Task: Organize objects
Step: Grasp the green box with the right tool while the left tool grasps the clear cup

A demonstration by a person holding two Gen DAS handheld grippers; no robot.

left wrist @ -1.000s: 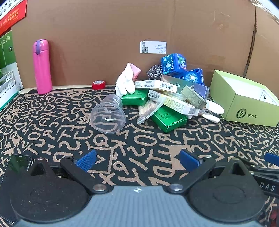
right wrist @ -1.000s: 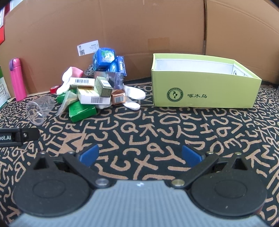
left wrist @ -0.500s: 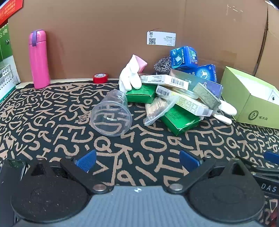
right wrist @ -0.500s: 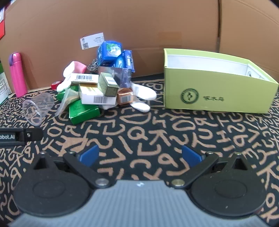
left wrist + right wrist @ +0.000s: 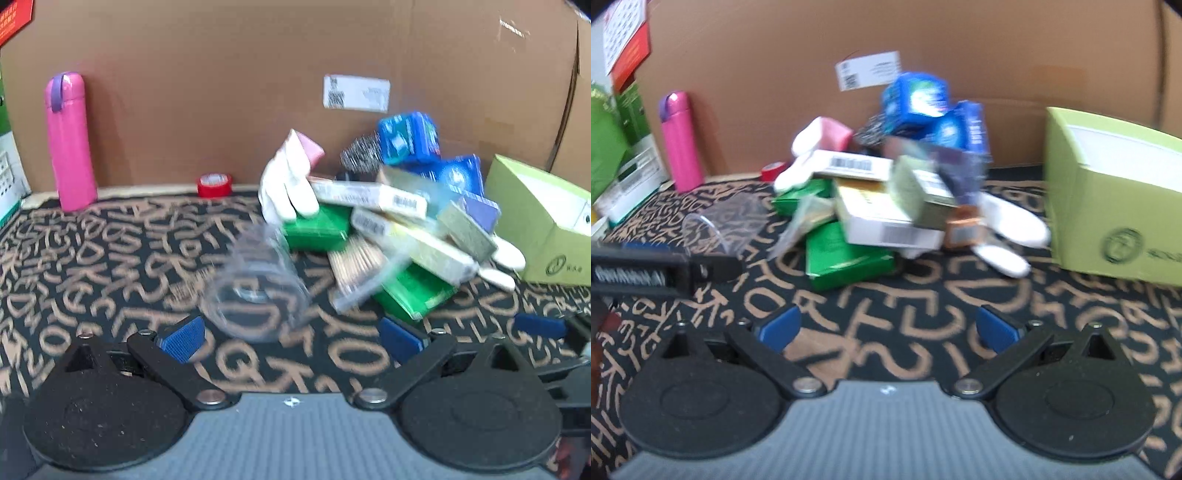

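Note:
A clear plastic cup (image 5: 258, 284) lies on its side on the patterned mat, just ahead of my open left gripper (image 5: 291, 338), mouth toward me. Behind it is a heap of small boxes (image 5: 388, 221): green, white with barcodes, and blue ones on top, plus a white glove (image 5: 288, 184) and a steel scourer (image 5: 360, 153). In the right wrist view the same heap (image 5: 886, 195) lies ahead of my open right gripper (image 5: 886, 328), nothing between its fingers. The cup (image 5: 724, 221) shows at left, near the left gripper's finger (image 5: 657, 271).
A light green open box (image 5: 1115, 206) stands at the right, also seen as the green box (image 5: 546, 229). A pink bottle (image 5: 70, 140) and a red tape roll (image 5: 214, 184) stand by the cardboard wall (image 5: 258, 74). A white basket (image 5: 631, 177) is far left.
Both grippers have moved forward toward the heap; the cup and boxes look larger and nearer. The right view has swung left, pushing the green box toward the edge. Both frames are now motion-blurred.

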